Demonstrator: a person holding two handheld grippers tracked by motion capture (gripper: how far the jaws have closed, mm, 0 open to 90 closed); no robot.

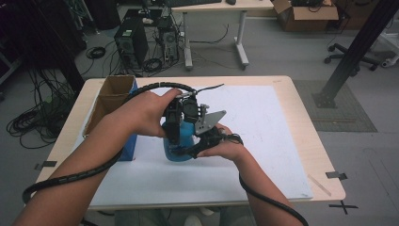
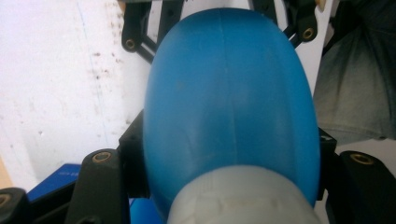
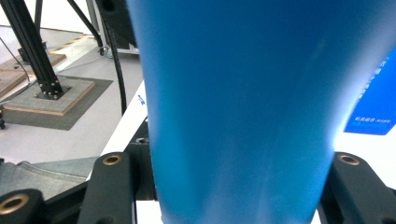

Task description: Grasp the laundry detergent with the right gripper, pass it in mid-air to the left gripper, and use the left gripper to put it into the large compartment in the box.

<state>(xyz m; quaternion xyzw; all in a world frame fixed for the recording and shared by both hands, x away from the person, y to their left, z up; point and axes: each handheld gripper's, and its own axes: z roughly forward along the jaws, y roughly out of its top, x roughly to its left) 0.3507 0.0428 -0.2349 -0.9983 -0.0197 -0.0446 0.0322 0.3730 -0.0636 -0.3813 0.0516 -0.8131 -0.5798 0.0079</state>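
While both grippers clamp smooth blue plastic bottle (image 1: 181,141) above table (image 1: 263,141): left gripper (image 1: 175,134) clenched near pale cap (image 2: 238,196), right gripper (image 1: 200,143) clenched lower on body. Step likely uncapping; next move needs counter-twist.

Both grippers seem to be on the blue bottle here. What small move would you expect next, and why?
Probably a twist of the left gripper at the cap end while the right gripper steadies the body. The blue bottle sits between both pairs of jaws, and the left gripper view shows its pale cap right at that gripper's jaws. Whether the cap unscrews can't be told.
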